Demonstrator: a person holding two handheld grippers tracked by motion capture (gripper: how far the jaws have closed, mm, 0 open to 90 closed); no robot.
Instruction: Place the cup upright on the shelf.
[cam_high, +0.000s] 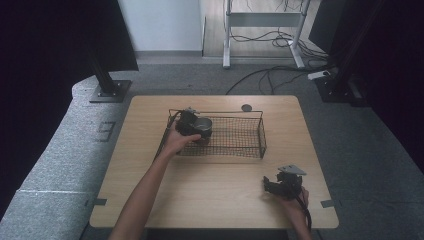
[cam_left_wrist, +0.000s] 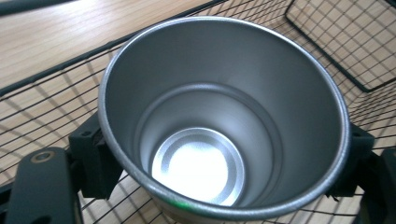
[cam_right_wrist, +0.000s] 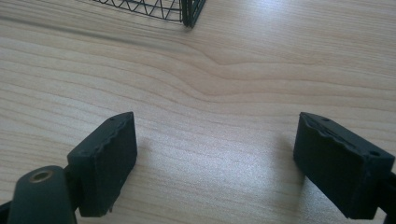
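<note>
A steel cup (cam_high: 202, 125) stands upright at the left end of the black wire basket (cam_high: 260, 132). My left gripper (cam_high: 192, 126) is shut on the cup, one jaw on each side of its wall. In the left gripper view I look down into the empty cup (cam_left_wrist: 219, 121), with the basket mesh (cam_left_wrist: 327, 32) under and behind it. My right gripper (cam_high: 272, 186) rests low over the table's near right part, open, nothing between its fingers. The right gripper view shows its two pads (cam_right_wrist: 105, 158) wide apart above bare wood, my right gripper (cam_right_wrist: 224, 163) facing the basket's corner (cam_right_wrist: 187, 14).
A small dark round disc (cam_high: 246, 107) lies on the wooden table (cam_high: 210, 195) just behind the basket. Desk legs and cables (cam_high: 280, 45) stand on the floor beyond. Black stands (cam_high: 107, 85) flank the table's far corners.
</note>
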